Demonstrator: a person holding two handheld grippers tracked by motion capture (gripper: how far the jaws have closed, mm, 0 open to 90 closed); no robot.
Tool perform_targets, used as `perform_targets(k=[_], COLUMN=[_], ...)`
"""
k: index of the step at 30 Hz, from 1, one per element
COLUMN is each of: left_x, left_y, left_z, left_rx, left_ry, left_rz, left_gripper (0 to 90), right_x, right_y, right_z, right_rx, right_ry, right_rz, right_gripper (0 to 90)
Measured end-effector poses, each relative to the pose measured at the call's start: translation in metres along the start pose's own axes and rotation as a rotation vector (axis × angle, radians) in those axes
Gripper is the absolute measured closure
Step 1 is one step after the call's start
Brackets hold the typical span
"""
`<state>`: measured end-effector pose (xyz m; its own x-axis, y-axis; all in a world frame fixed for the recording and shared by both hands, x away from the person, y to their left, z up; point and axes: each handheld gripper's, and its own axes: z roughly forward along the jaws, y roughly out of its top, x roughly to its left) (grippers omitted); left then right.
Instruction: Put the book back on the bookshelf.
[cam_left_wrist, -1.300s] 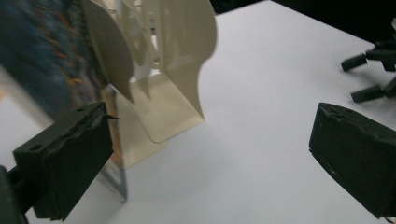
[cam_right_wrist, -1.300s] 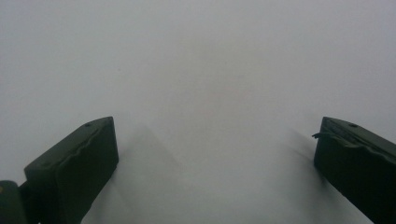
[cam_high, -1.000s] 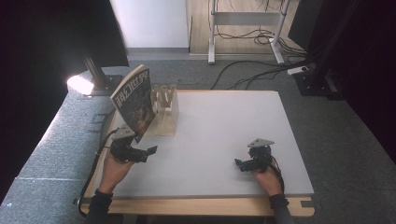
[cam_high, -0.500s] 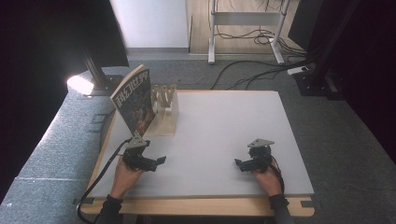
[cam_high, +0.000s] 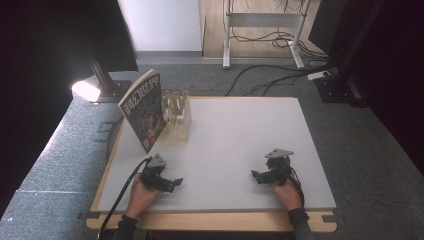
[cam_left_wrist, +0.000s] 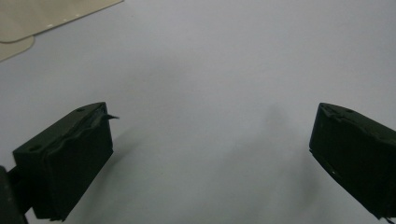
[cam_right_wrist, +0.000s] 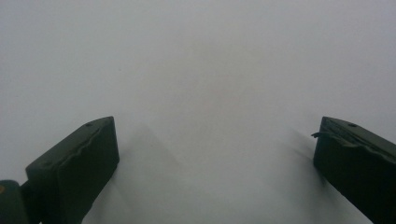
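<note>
**Book up-left of idle tongs**

High view: book (cam_high: 145, 111) leans upright against wooden rack (cam_high: 177, 117), far-left of desk (cam_high: 240, 130); left tongs (cam_high: 172, 183) nearer, right tongs (cam_high: 256, 176) well apart.
Left gripper view: jaws wide apart, empty.
Right gripper view: jaws apart, empty.

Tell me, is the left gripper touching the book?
Apart. In the high view, bare white tabletop lies between the left gripper and the book leaning on the wooden rack.
</note>
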<state>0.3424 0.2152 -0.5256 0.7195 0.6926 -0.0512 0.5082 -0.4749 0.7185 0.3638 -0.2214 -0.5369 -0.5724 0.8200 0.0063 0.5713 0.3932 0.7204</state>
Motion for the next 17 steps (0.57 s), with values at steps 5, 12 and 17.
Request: perform_targets(k=[5,12,17], left_x=[-0.0057,-0.0056,-0.0061], left_y=[0.0023,0.0019,0.0018], left_z=[0.0074,0.0075,0.0074], left_rx=[0.080,0.079,0.080], left_ry=[0.032,0.033,0.035], left_rz=[0.032,0.030,0.025], left_gripper=[0.0,0.0,0.0], right_x=[0.0001,0.0001,0.0002], right_y=[-0.0001,-0.0003,-0.0006], right_z=[0.0000,-0.0001,-0.0001], right_rx=[0.000,0.000,0.000], right_ry=[0.000,0.000,0.000], right_rz=[0.000,0.000,0.000], right_gripper=[0.0,0.0,0.0])
